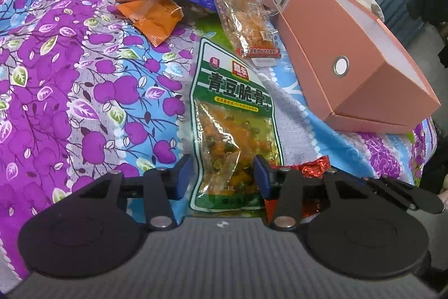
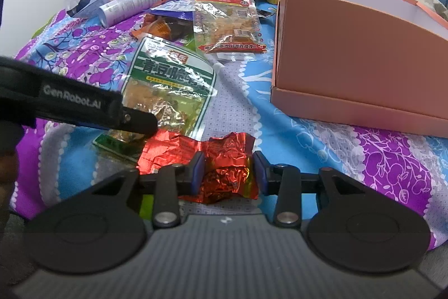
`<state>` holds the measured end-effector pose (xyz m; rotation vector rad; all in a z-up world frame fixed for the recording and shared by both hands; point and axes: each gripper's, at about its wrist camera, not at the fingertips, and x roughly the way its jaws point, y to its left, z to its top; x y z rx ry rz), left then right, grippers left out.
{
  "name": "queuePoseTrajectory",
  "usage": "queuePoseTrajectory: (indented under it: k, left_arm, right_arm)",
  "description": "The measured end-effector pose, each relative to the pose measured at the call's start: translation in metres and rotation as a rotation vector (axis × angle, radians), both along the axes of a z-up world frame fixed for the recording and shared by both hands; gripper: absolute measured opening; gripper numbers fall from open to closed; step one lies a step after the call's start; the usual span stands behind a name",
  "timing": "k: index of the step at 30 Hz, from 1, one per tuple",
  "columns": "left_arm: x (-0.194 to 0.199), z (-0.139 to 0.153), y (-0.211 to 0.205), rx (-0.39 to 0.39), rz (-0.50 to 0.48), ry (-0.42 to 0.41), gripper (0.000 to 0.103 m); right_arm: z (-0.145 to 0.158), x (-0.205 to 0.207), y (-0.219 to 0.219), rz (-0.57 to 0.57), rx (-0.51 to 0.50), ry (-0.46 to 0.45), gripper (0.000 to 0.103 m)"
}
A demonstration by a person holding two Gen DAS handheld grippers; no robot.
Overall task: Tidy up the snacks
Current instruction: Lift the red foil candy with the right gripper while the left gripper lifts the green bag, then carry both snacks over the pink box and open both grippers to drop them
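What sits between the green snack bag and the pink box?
Nothing visible blocks it. Only bare bedsheet lies between the green snack bag and the pink box; the clear orange snack pack lies farther back, off that line.
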<state>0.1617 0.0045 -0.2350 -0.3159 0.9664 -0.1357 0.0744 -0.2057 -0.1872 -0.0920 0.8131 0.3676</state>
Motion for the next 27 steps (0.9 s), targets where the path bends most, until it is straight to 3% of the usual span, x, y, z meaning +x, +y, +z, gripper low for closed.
queuePoseTrajectory:
  k: [4,13,27]
  left_arm:
    - [-0.002,0.005,0.001,-0.007,-0.004,-0.004,0.041]
    - [-0.011,0.022,0.006,-0.051,0.025,-0.021,0.038]
    - [-0.029,0.100,-0.002,-0.069,0.017,-0.149,0.038]
  right_arm:
    - [0.004,0.000,-0.002,-0.010,0.003,0.003,0.041]
    - [0.028,-0.003,-0.022,-0.075,0.039,-0.022,0.041]
    - [0.089,-0.014,-0.044,-0.113,0.111,-0.118,0.041]
